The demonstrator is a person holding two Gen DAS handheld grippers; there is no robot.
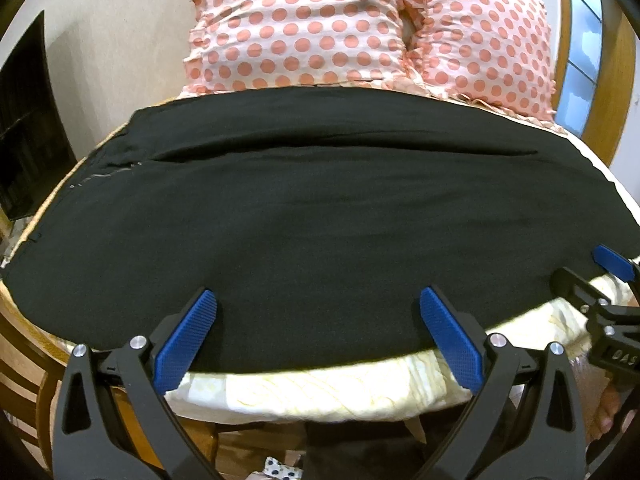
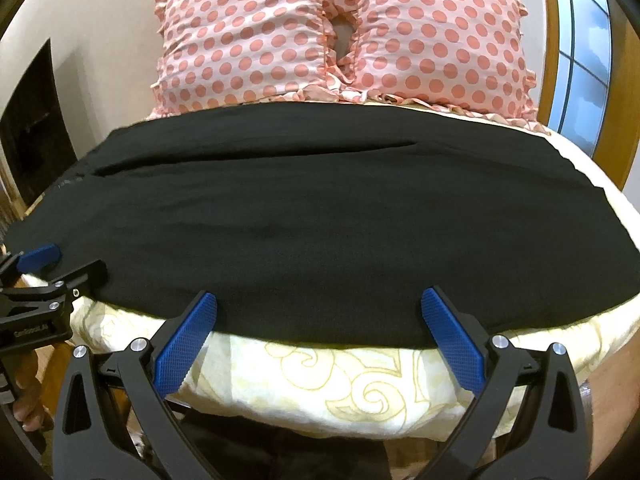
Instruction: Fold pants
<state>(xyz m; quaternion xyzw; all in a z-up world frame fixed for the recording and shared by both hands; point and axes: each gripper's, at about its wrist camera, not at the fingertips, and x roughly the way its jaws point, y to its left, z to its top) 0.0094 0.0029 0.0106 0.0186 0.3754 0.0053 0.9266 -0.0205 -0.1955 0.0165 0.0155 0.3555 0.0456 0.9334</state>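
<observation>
Black pants (image 1: 320, 220) lay flat across the bed (image 1: 320, 392); you held both grippers' fingers (image 1: 186, 340) wide apart, empty, over the near edge to grasp it.

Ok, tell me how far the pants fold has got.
Done: the pants lie spread across the bed, a lengthwise seam showing, perhaps already halved. In hand: both grippers, left and right, open at the near edge, gripping nothing. Left: pinch the edge and fold toward the pillows.
</observation>
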